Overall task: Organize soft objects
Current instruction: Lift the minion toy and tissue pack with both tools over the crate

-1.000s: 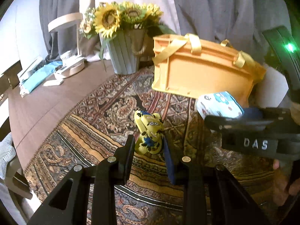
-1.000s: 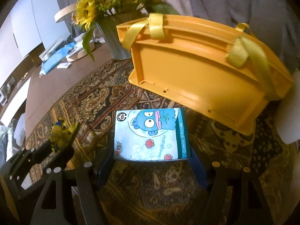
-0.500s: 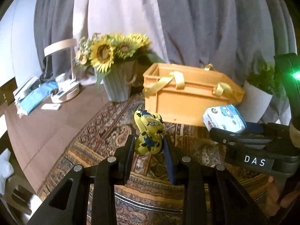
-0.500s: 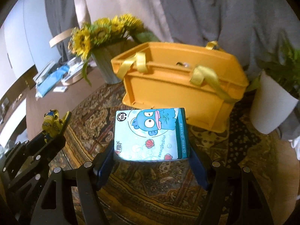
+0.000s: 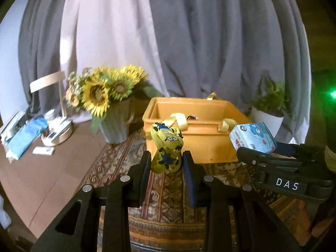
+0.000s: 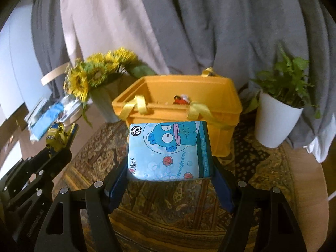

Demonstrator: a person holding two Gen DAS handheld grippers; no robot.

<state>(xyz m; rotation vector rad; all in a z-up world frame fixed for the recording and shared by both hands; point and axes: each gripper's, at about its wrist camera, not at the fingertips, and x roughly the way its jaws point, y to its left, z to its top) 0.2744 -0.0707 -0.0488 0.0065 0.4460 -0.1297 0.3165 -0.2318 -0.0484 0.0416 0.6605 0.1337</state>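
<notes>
My left gripper (image 5: 167, 163) is shut on a yellow minion plush toy (image 5: 168, 147), held up in the air in front of the orange crate (image 5: 189, 147). My right gripper (image 6: 170, 168) is shut on a light blue tissue pack (image 6: 168, 151) printed with a blue cartoon fish, also lifted before the orange crate (image 6: 222, 109). The crate is open at the top, with yellow strap handles, and something small and red (image 6: 182, 99) lies inside. In the left wrist view the tissue pack (image 5: 252, 136) and right gripper (image 5: 260, 147) show at the right. In the right wrist view the minion toy (image 6: 55, 134) and left gripper (image 6: 61, 138) show at the left.
A patterned rug (image 6: 189, 210) covers the wooden table (image 5: 42, 178). A vase of sunflowers (image 5: 113, 124) stands left of the crate, a white potted plant (image 6: 275, 121) right of it. A desk lamp (image 5: 56, 130) and blue packets (image 5: 25, 134) lie far left. Grey curtains hang behind.
Both grippers have risen with their loads and tipped up toward level, so the crate's open top and the curtains now show. Both grips are unchanged.
</notes>
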